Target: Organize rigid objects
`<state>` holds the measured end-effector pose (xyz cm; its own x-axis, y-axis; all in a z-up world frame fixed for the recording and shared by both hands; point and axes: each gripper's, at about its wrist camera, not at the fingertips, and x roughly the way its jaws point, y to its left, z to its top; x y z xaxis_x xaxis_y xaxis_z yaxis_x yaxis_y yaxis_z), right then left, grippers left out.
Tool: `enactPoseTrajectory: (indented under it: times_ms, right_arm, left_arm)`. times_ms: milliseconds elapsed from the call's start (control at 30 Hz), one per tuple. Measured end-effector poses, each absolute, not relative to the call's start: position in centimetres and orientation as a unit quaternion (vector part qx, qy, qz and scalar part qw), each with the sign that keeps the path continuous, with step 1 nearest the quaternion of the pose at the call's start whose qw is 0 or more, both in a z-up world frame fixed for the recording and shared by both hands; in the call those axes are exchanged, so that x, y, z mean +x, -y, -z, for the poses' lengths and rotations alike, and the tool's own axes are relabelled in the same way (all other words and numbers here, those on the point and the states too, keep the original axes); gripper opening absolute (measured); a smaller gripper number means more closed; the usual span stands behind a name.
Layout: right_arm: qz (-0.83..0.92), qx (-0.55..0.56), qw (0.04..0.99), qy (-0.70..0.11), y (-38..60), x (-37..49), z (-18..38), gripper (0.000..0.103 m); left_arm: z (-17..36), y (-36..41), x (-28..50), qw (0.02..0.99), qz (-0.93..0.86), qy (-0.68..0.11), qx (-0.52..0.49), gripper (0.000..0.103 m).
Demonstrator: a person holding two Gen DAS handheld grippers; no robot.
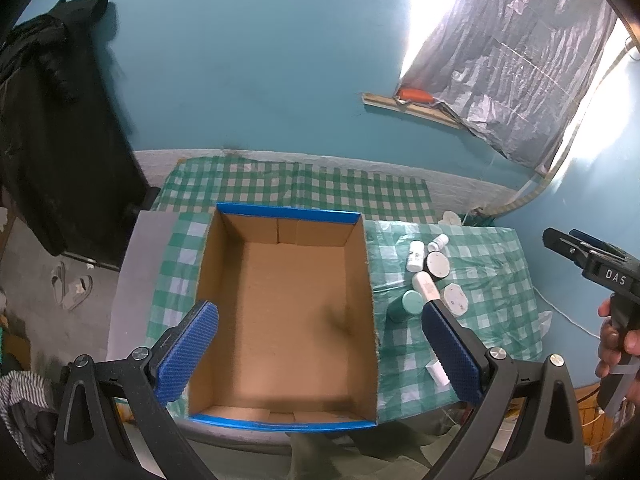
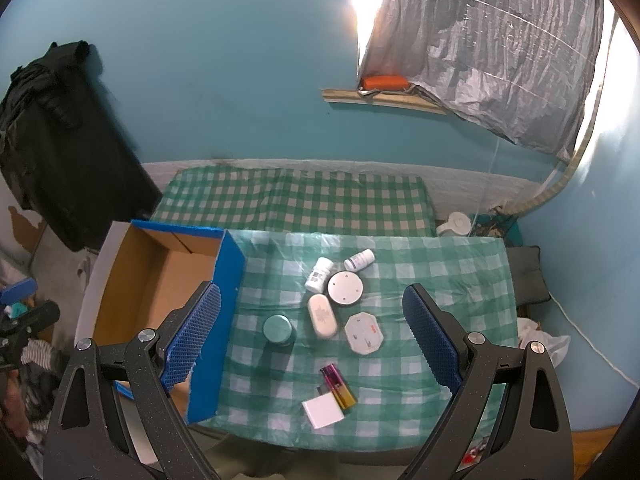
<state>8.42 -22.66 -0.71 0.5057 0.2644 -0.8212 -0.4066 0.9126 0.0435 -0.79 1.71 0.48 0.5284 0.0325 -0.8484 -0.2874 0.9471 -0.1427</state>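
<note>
In the left wrist view, the cardboard box (image 1: 280, 312) fills the centre of the frame and its floor is bare; nothing has gone in yet. The left gripper (image 1: 320, 336) hovers above it with fingers spread wide and nothing between them. At centre right, the small containers (image 1: 430, 276) sit clustered on the checked worktop (image 1: 492, 312) just beside the box.

In the right wrist view, the right gripper (image 2: 312, 320) hangs over that cluster, fingers released and apart. Below them lie two white bottles (image 2: 320, 274), a round tin (image 2: 345, 287), a teal jar (image 2: 277, 329), an oval case (image 2: 322, 315), an octagonal lid (image 2: 364, 333), a white block (image 2: 323, 411) and a purple-gold tube (image 2: 339, 387). By my reading, the sorting has not started; every item is left.
</note>
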Motion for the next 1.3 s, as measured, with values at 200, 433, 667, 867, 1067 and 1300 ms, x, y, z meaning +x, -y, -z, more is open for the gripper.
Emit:
enactPoseTrajectory:
  times_ms: [200, 433, 667, 867, 1067, 1300]
  right_arm:
    - [-0.202, -0.093, 0.862, -0.455, 21.8, 8.6, 1.1, 0.094]
    - [-0.204, -0.126, 0.858, -0.455, 21.2, 10.2, 2.0, 0.094]
    - [-0.209, -0.151, 0.855, -0.45, 21.0, 11.9, 2.8, 0.094]
    - [-0.226, -0.136, 0.842, -0.471, 20.1, 12.9, 5.3, 0.094]
    - [-0.235, -0.154, 0.824, -0.492, 18.5, 12.7, 9.6, 0.094]
    - [-0.246, -0.172, 0.806, -0.51, 16.4, 11.7, 14.9, 0.094]
  left_arm:
    - [-0.5, -3.4, -0.9, 0.867, -0.114, -0.473, -0.106, 0.102]
    - [-0.3, -7.9, -1.8, 0.868, -0.14, -0.474, -0.05, 0.102]
    - [2.1, -12.6, -2.9, 0.85, -0.145, -0.506, -0.013, 0.102]
    - [7.7, -15.2, -3.7, 0.816, -0.124, -0.558, -0.088, 0.102]
    - [12.6, -13.4, -4.7, 0.795, -0.116, -0.587, -0.1, 0.09]
    - [15.8, -12.4, -4.7, 0.772, -0.121, -0.614, -0.109, 0.081]
